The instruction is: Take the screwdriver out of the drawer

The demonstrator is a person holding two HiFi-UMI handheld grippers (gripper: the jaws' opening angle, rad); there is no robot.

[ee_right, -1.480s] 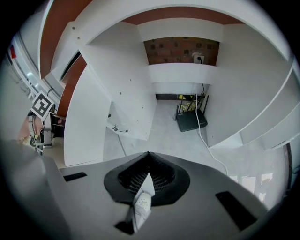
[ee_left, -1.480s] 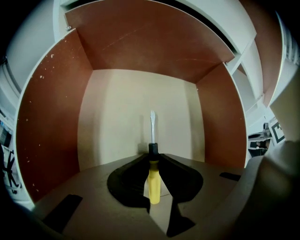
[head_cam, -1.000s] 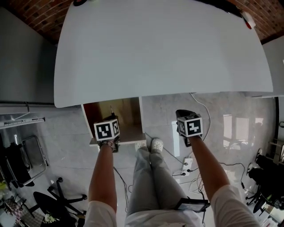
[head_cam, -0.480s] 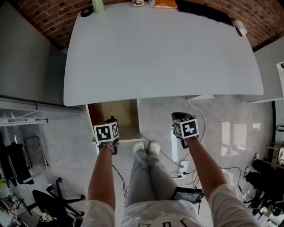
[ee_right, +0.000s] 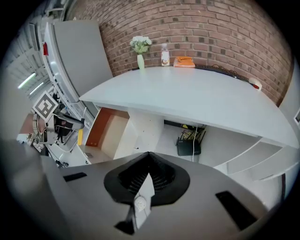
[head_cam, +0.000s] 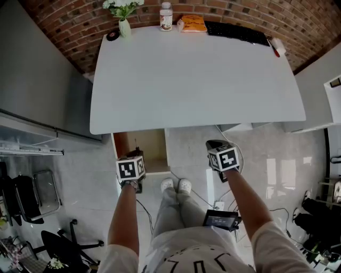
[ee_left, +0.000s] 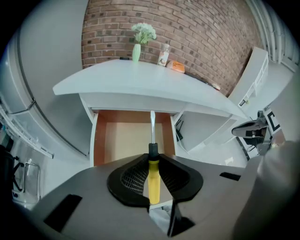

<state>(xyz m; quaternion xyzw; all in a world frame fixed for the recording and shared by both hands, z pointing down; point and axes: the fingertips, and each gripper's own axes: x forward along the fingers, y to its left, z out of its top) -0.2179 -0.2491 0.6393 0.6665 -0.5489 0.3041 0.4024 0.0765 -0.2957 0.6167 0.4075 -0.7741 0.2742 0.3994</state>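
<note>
Left gripper: the left gripper (ee_left: pixel 153 158) has its black ribbed jaws part-closed, pinching the handle of the screwdriver. In the head view it sits at 7 o'clock from the middle, under its marker cube.
Screwdriver: a yellow-handled screwdriver with a black collar and a silver shaft (ee_left: pixel 153 183). It is gripped by the handle, and in the left gripper view its shaft points to 12 o'clock, toward the desk edge. It is held up clear of the drawer's floor, at the drawer's front end.
Drawer: an open drawer with white sides, orange-brown inner walls and a pale wooden floor (head_cam: pixel 143 145). It is pulled out from under the desk's near-left edge, at 12 o'clock from the left gripper.
Right gripper: the right gripper (ee_right: pixel 149 161) has its jaws together at the tips with nothing between them. In the head view it is at 5 o'clock, well apart from the drawer, over grey floor.
Desk: a white rounded desk top (head_cam: pixel 197 80). Along its far edge, from 11 to 1 o'clock, stand a green vase of white flowers (head_cam: pixel 124 24), a small bottle (head_cam: pixel 166 16), an orange packet (head_cam: pixel 193 23) and a black keyboard (head_cam: pixel 237 32).
Person: white shoes (head_cam: pixel 177 185) at 6 o'clock, between the two grippers.
</note>
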